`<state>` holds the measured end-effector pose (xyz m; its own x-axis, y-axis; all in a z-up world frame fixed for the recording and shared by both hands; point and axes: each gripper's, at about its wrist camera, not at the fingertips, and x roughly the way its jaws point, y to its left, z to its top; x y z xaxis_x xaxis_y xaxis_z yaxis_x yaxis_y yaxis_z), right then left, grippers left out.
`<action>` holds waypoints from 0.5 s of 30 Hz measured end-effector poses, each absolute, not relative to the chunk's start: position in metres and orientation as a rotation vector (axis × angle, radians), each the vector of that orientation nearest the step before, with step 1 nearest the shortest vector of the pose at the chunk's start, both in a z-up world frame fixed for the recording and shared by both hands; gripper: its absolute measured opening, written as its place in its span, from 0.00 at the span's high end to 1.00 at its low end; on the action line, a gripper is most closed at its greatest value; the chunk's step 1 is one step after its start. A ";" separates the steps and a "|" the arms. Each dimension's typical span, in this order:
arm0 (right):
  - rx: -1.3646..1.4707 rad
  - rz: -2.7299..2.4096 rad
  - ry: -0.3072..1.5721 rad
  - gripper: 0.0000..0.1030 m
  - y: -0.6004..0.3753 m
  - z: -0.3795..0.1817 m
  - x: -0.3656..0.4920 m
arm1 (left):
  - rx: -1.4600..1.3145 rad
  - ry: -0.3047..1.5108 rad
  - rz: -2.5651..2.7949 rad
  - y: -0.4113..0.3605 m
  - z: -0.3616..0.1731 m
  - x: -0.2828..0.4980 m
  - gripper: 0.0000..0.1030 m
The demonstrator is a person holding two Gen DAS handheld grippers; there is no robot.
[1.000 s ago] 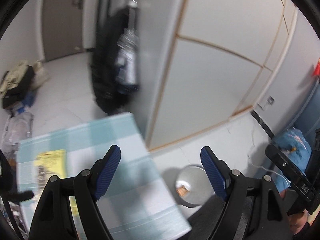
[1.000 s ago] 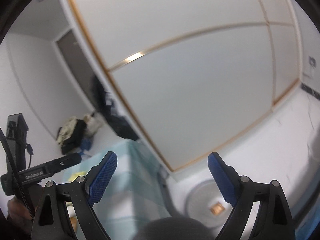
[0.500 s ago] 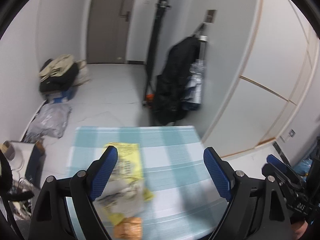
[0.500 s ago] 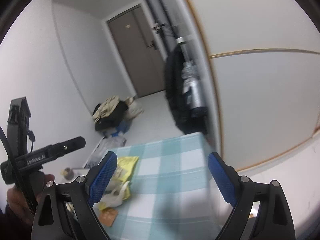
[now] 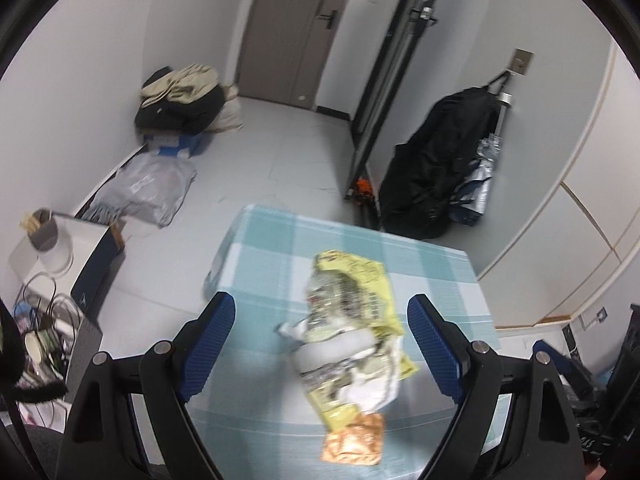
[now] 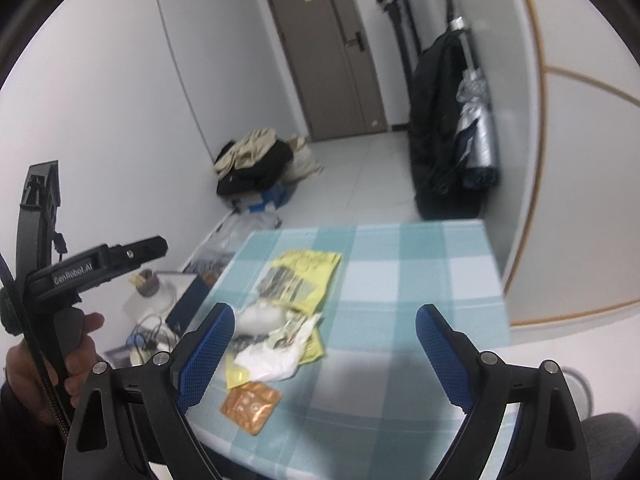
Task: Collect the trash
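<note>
Both views swing down from the white cabinet wall onto the checked table (image 5: pixel 352 240), so the yellow wrapper (image 5: pixel 352 288), crumpled white plastic (image 6: pixel 276 354) and orange packet (image 5: pixel 354 440) come into sight. The round bin on the floor drops out of both views

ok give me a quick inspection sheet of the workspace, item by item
surface: table under a teal checked cloth
job's things: yellow wrapper, crumpled white wrapper and orange packet heaped together on the cloth
clutter: clothes pile and plastic bag on the floor
grippers: left gripper open above the heap; right gripper open, holding nothing
cables: tangled wires on a low box left of the table
surroundings: closed door, black bag hanging on the wall
</note>
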<state>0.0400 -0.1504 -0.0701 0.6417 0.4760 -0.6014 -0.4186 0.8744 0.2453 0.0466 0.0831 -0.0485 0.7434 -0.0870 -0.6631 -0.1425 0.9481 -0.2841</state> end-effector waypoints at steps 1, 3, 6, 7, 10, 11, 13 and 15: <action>0.082 0.517 0.727 0.10 -0.144 -0.075 0.038 | -0.341 0.741 0.044 0.090 -0.052 0.045 0.17; 0.066 0.530 0.761 0.10 -0.131 -0.087 0.037 | -0.361 0.754 0.050 0.098 -0.056 0.045 0.17; 0.015 0.560 0.809 0.10 -0.110 -0.106 0.034 | -0.402 0.771 0.058 0.110 -0.061 0.048 0.17; 0.000 0.572 0.820 0.10 -0.105 -0.110 0.031 | -0.410 0.776 0.057 0.112 -0.062 0.049 0.17; -0.065 0.642 0.867 0.10 -0.083 -0.129 0.025 | -0.432 0.781 0.055 0.118 -0.064 0.048 0.16; -0.085 0.691 0.887 0.10 -0.076 -0.136 0.022 | -0.440 0.784 0.053 0.120 -0.064 0.047 0.16; -0.113 0.738 0.906 0.11 -0.066 -0.145 0.019 | -0.460 0.788 0.045 0.124 -0.066 0.045 0.16; -0.173 0.756 0.924 0.12 -0.056 -0.155 0.017 | -0.468 0.796 0.046 0.128 -0.069 0.045 0.16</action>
